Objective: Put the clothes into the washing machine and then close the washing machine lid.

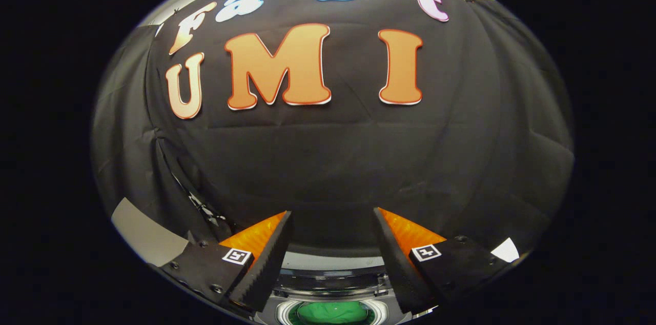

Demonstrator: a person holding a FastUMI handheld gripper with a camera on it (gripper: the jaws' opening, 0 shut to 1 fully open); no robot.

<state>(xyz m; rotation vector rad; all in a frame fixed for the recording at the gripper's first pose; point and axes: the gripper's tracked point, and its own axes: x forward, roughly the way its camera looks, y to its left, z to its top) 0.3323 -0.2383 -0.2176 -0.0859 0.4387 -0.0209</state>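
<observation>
My gripper (333,220) is held high and stands open, with a wide gap and nothing between its fingers (271,258). Low down between the fingers I look onto the top of the washing machine (333,263). Its round opening (333,312) shows a green piece of clothing (332,313) lying inside the drum. A dark glossy band with a pale rim, perhaps the lid (333,281), lies just beyond the opening; I cannot tell how it stands. The fingers are above the machine and touch nothing.
The black cloth wall (333,161) of the booth rises straight ahead beyond the fingers. A pale grey panel (143,235) shows beside the left finger, and a small white patch (505,250) beside the right one.
</observation>
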